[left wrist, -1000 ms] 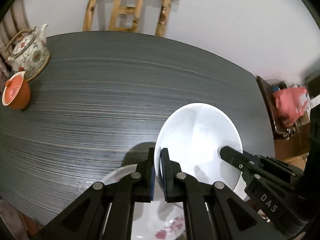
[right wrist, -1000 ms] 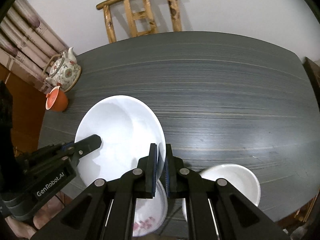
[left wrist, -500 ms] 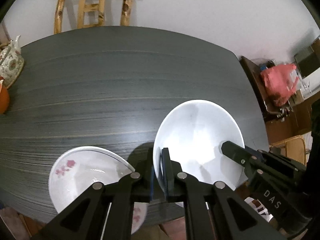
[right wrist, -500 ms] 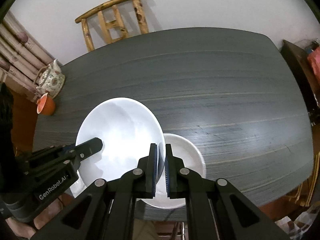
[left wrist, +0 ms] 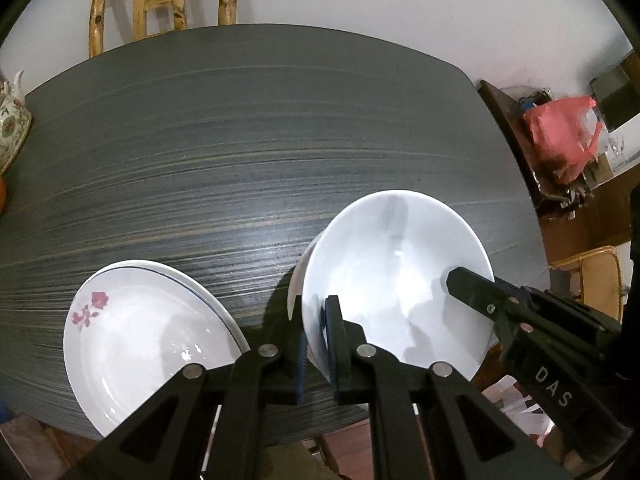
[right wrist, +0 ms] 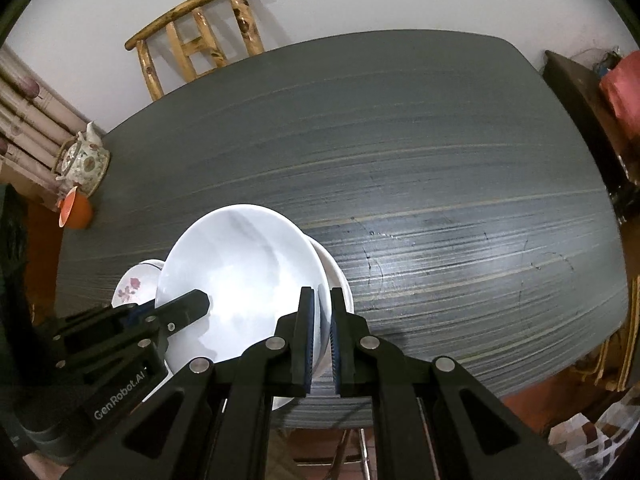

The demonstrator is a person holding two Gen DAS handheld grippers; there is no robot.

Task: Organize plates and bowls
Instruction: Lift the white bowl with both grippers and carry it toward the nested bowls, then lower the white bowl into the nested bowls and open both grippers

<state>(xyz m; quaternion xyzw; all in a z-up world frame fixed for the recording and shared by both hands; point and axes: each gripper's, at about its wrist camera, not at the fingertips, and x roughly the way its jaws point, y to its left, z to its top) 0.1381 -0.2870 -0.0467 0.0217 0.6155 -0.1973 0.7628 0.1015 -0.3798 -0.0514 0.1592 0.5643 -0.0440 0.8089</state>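
A large white bowl [left wrist: 394, 280] hangs tilted just above the table's front edge, held by both grippers. My left gripper [left wrist: 315, 312] is shut on its left rim, and my right gripper [right wrist: 321, 296] is shut on the opposite rim. In the right wrist view the held bowl [right wrist: 240, 276] sits over a second white bowl [right wrist: 340, 284] that rests on the table, mostly hidden beneath it. Whether the two bowls touch I cannot tell. A white plate with a red flower [left wrist: 148, 340] lies to the left, on top of another plate.
The dark wood-grain table [right wrist: 400, 152] stretches away behind the bowls. A floral teapot [right wrist: 82, 160] and an orange cup [right wrist: 74, 210] stand at its far left edge. A wooden chair [right wrist: 196, 48] is behind the table, and a red bag [left wrist: 560, 140] sits on a side cabinet to the right.
Both grippers carried the white bowl to the right along the table's front edge and a little lower, from above the flowered plate to above the second white bowl.
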